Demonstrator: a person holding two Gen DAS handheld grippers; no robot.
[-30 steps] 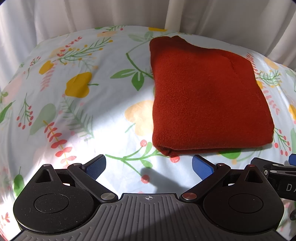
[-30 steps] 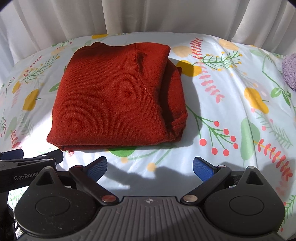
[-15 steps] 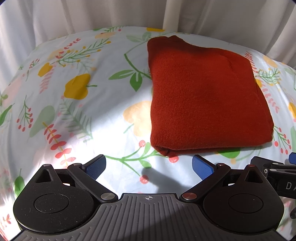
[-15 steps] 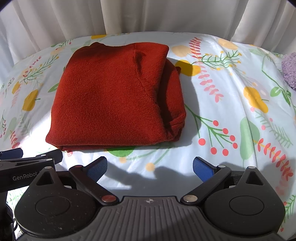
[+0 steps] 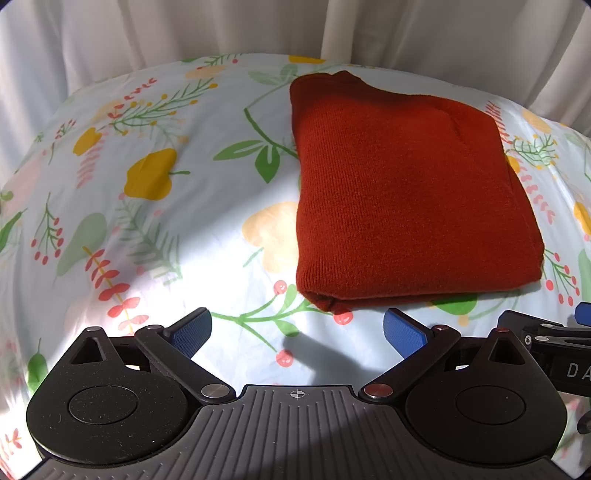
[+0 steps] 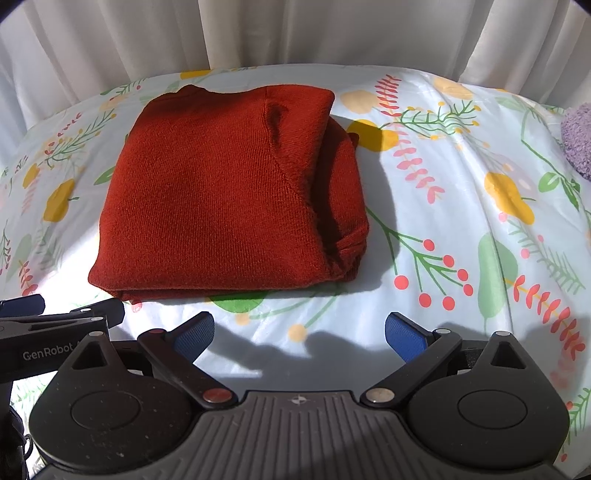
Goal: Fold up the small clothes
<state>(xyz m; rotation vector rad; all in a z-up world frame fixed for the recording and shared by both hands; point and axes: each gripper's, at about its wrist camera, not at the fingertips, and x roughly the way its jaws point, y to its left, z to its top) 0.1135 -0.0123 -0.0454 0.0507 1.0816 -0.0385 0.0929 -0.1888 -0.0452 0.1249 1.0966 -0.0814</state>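
A rust-red knitted garment (image 5: 406, 192) lies folded into a flat rectangle on the floral sheet (image 5: 147, 221); it also shows in the right wrist view (image 6: 221, 192), with thicker folded layers along its right side. My left gripper (image 5: 297, 330) is open and empty, just short of the garment's near left corner. My right gripper (image 6: 299, 330) is open and empty, just short of the garment's near right edge. Each gripper shows at the edge of the other's view.
White curtains (image 6: 295, 33) hang behind the far edge of the surface. A purple fuzzy item (image 6: 578, 140) lies at the far right. The floral sheet (image 6: 480, 221) spreads bare to the left and right of the garment.
Both grippers have drawn back slightly from the garment, which sits a little farther off in both views. The garment itself has not moved.
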